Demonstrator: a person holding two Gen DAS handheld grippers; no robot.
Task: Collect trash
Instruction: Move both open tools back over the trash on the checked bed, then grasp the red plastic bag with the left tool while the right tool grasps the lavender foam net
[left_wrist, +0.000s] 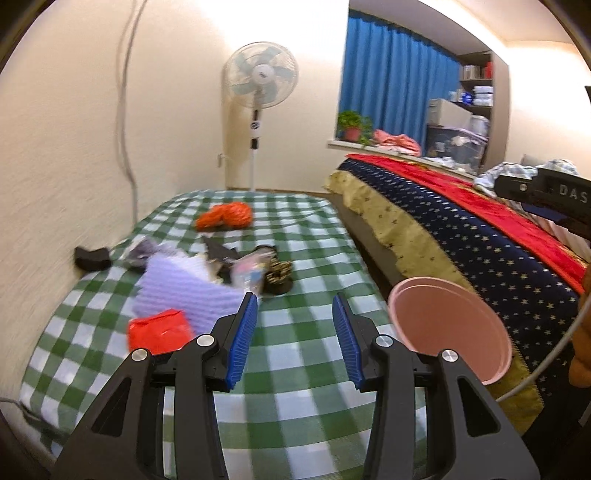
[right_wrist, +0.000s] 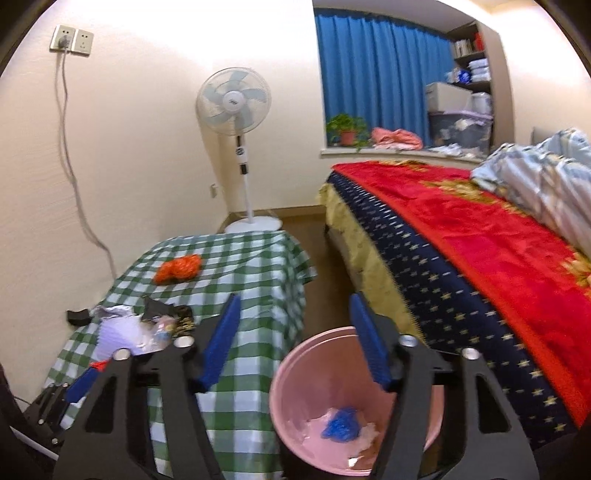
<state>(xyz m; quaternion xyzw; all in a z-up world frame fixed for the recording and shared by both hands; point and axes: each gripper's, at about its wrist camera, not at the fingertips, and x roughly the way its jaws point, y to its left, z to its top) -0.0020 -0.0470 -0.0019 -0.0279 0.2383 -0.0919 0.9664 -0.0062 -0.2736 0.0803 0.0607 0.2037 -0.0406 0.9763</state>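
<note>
Trash lies on the checked desk (left_wrist: 295, 424): a red wrapper (left_wrist: 160, 329) just left of the left gripper (left_wrist: 294, 341), crumpled packets (left_wrist: 251, 271) beyond it. Pink bin (right_wrist: 295, 373), right of the desk, sits under the right gripper (right_wrist: 295, 345). Both sets of fingers stand partly open, holding nothing. Left gripper is nearer the wrapper.

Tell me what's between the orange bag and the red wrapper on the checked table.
A heap of litter: a lilac knit cloth, dark scraps and a clear packet. The left wrist view shows it between the orange bag and red wrapper.
</note>
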